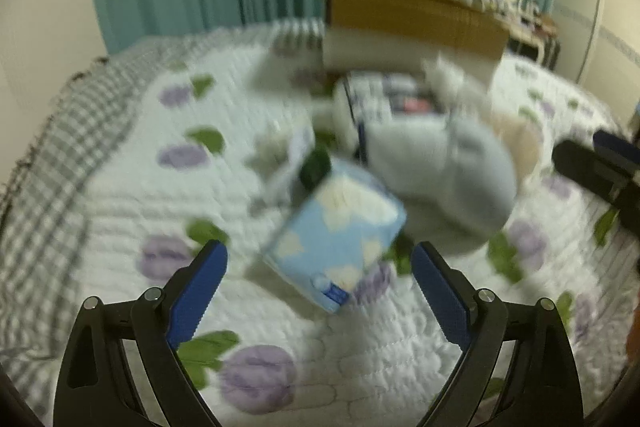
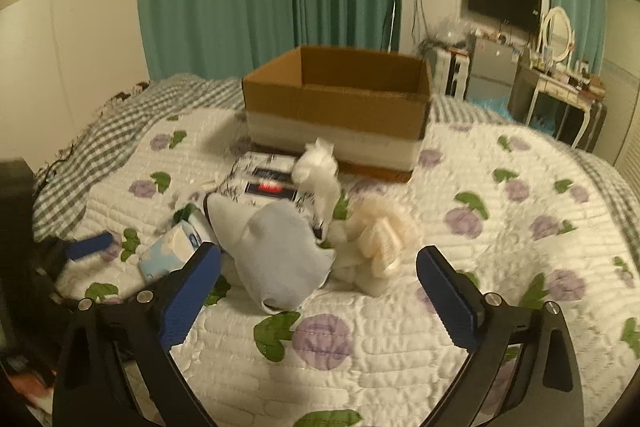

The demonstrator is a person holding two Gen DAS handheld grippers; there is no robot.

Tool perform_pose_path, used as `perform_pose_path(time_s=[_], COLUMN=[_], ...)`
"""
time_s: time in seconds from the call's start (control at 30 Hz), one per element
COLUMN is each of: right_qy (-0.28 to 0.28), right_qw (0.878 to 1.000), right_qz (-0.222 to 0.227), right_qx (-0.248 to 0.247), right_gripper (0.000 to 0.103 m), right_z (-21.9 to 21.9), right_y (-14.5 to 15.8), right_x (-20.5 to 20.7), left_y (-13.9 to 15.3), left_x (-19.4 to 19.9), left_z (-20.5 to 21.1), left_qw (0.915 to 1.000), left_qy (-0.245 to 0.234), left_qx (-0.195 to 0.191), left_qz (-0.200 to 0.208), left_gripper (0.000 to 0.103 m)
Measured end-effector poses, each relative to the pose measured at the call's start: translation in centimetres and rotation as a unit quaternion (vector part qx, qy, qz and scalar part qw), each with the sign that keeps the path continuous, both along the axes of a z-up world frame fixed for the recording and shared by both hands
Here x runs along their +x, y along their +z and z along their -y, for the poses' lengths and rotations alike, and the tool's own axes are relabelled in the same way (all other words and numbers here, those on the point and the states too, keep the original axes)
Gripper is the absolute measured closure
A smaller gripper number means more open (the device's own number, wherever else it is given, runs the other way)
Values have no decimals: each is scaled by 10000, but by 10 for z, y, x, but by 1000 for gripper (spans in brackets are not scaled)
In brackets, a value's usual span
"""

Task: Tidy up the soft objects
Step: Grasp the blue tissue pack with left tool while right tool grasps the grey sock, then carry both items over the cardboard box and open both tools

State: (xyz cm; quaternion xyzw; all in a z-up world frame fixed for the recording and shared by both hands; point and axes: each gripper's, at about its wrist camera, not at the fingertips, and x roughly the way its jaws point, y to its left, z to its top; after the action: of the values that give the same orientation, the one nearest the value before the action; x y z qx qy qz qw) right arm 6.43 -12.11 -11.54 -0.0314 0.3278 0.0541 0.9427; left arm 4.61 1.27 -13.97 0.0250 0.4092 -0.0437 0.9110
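Both grippers w/ fingers spread, empty: left gripper lined up on blue tissue pack lying on bed quilt, right gripper over grey plush beside cream pouf, cardboard box behind, prob. the drop spot.

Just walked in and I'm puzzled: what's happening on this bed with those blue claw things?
A person holds two tools over a pile of soft things on the quilt. The left hand-held gripper is open, facing a blue tissue pack; the right hand-held gripper is open before a pale blue plush. Neither holds anything. The cardboard box sits behind the pile.
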Motion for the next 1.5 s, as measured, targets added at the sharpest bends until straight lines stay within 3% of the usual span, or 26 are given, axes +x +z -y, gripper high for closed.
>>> perform_pose_path(time_s=[0.1, 0.23, 0.3, 0.37, 0.47, 0.5, 0.6, 0.7, 0.9, 1.13, 1.33, 1.5], right_qy=[72, 175, 262, 379, 333, 300, 246, 207, 171, 134, 67, -50], right_qw=[9997, 9987, 9979, 9968, 9958, 9960, 9964, 9977, 9996, 9981, 9939, 9923], right_qz=[-244, -485, -591, -690, -853, -839, -804, -651, -165, 583, 1102, 1234], right_qx=[-40, -36, 15, 112, -17, -109, -100, -16, 128, 124, -55, 56], right_gripper=[9, 12, 14, 16, 26, 36, 48, 54, 57, 57, 57, 57], right_z=[-7, -17, -22, -25, -31, -31, -27, -22, -14, 3, 25, 49], right_y=[-13, -26, -33, -38, -47, -48, -45, -36, 0, 71, 137, 168], right_x=[12, 28, 35, 41, 47, 47, 46, 39, 11, 4, 44, 104], left_y=[-10, -16, -20, -21, -20, -19, -13, -4, 28, 102, 161, 184], left_x=[6, 13, 16, 17, 17, 16, 12, 7, -11, -13, 33, 92], left_z=[2, -8, -9, -10, -14, -14, -18, -20, -16, -6, 21, 47], left_qw=[9999, 9997, 9995, 9992, 9989, 9988, 9984, 9988, 9998, 9966, 9880, 9853], left_qy=[6, 79, 35, 22, -69, -91, -128, -88, -127, -359, -590, -556], left_qx=[88, -73, -156, -204, -317, -351, -475, -447, -163, -128, 7, 76], left_qz=[-123, -229, -290, -347, -336, -320, -275, -195, 20, 737, 1430, 1612], left_gripper=[9, 10, 21, 26, 36, 37, 38, 39, 39, 39, 39, 39])
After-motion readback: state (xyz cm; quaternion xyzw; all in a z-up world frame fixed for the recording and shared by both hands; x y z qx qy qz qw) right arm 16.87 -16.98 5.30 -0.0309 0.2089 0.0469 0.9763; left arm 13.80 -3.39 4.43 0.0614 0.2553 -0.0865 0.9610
